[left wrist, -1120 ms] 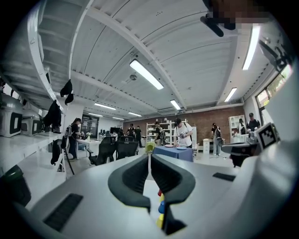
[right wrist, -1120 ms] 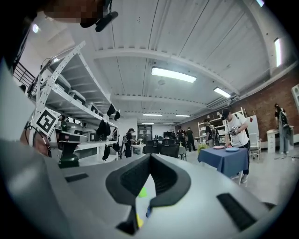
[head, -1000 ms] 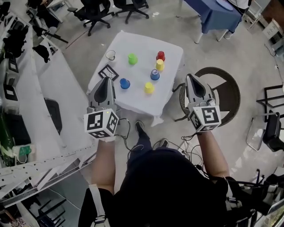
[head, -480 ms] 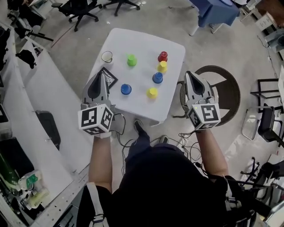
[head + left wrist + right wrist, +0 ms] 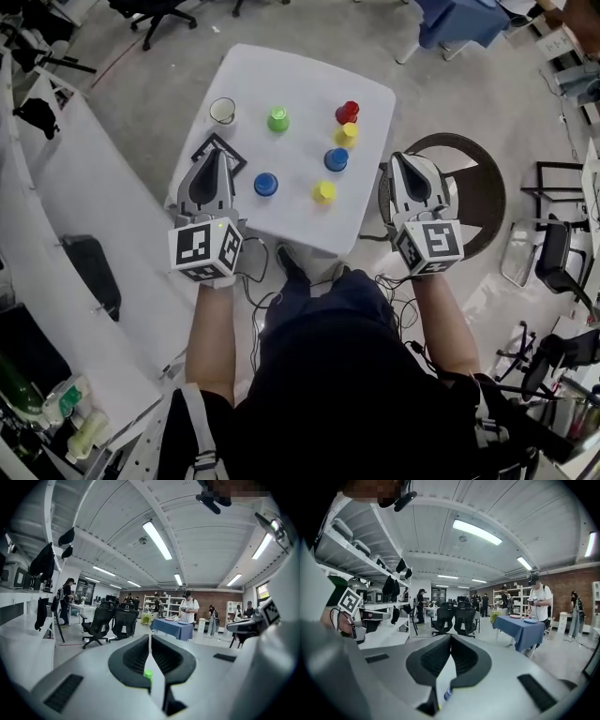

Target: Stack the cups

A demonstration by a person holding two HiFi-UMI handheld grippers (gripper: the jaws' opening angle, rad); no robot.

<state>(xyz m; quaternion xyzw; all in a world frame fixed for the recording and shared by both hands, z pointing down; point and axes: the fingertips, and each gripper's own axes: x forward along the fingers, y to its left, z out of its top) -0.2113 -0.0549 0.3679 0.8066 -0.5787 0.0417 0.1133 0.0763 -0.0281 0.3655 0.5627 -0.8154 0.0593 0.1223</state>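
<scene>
So far nothing looks stacked. On the white table (image 5: 375,94) seven cups stand singly, spread over the far half and the middle. A clear cup (image 5: 222,111) is at the far left, with a green cup (image 5: 277,119) beside it. A red cup (image 5: 347,112) is at the far right, with a yellow cup (image 5: 346,134) just in front of it, so close that I cannot tell whether they touch. A blue cup (image 5: 336,159) comes next in that row. Nearer the person are a second blue cup (image 5: 265,184) and a second yellow cup (image 5: 323,191).

The left tongs (image 5: 214,157) hang over the table's near left edge with the jaws pressed together on nothing. In their own view the green cup (image 5: 148,674) shows small and far off below the tips. The right tongs (image 5: 405,161) are off the table's right side, above a round dark stool (image 5: 478,187). They are likewise closed and empty, and a blue cup (image 5: 448,694) peeks out beneath their jaws.

By my reading the task is at its very start. No cup has been lifted, and every step is left: open a pair of tongs, reach in, grip one cup, set it on another, and repeat until one stack stands.
</scene>
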